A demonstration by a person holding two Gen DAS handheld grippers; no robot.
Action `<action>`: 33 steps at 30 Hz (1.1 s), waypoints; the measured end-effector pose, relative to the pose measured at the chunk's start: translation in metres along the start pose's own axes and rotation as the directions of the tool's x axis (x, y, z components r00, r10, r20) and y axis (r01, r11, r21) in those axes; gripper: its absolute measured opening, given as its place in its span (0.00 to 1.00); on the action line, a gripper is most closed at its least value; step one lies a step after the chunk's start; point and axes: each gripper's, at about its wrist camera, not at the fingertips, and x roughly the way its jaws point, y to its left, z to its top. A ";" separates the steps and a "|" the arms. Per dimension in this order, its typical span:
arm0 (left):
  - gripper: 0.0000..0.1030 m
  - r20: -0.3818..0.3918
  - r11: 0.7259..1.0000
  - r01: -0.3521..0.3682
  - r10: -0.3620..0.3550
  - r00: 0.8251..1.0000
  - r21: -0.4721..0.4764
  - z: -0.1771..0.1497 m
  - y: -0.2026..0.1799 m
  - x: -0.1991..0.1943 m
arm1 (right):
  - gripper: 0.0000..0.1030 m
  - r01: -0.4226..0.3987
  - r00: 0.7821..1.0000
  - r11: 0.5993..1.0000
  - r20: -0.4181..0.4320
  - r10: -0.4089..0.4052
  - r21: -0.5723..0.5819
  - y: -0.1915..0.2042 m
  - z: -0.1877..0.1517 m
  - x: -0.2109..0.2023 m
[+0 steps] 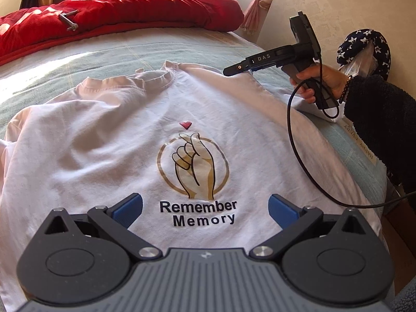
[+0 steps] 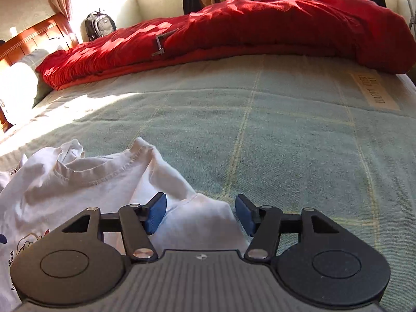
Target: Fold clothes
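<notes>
Both my fingers (image 1: pixel 205 210) (image 2: pixel 200 214) gape apart, holding nothing; T-shirt (image 1: pixel 104 135) lies spread, unfolded, near the bed's (image 2: pixel 260 119) edge.

Both wrist views look low across the bed (image 2: pixel 260 135), sharing the white T-shirt's (image 1: pixel 104 143) collar.

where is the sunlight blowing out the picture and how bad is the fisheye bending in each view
Left wrist view: sun patches dapple the red duvet and wash out the green blanket at left; the white t-shirt stays evenly lit, and the edges curve strongly. Right wrist view: the pillow at far left is overexposed, hard sun stripes cross the blanket, and the blanket's lines bow outward.
</notes>
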 end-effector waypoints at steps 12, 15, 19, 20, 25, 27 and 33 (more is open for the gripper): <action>0.99 0.011 0.999 -0.023 0.024 1.000 -0.043 0.001 -0.002 0.001 | 0.18 0.228 0.972 0.973 0.074 -0.225 -0.041 0.015 0.004 -0.002; 0.99 0.011 0.999 -0.030 0.031 0.999 -0.032 -0.001 -0.005 -0.003 | 0.34 0.198 0.974 0.980 0.118 -0.195 -0.015 0.007 0.003 -0.036; 0.99 0.009 0.999 -0.033 0.033 0.999 -0.037 -0.006 -0.009 -0.007 | 0.52 0.287 0.953 0.955 0.115 -0.278 -0.069 -0.010 -0.013 -0.090; 0.99 0.004 0.999 -0.030 0.031 1.000 -0.041 -0.009 -0.011 -0.005 | 0.54 0.313 0.947 0.947 0.095 -0.306 -0.071 -0.018 -0.021 -0.103; 0.99 -0.025 0.998 -0.040 0.039 0.999 -0.039 -0.018 -0.025 0.001 | 0.58 0.434 0.901 0.898 0.022 -0.434 -0.069 -0.060 -0.071 -0.151; 0.99 -0.033 0.998 -0.049 0.048 0.998 -0.034 -0.018 -0.031 0.001 | 0.60 0.470 0.883 0.882 0.008 -0.470 -0.035 -0.077 -0.088 -0.169; 0.99 -0.041 0.997 -0.062 0.061 0.997 -0.036 -0.012 -0.045 0.001 | 0.65 0.455 0.873 0.868 0.094 -0.479 0.198 -0.117 -0.135 -0.239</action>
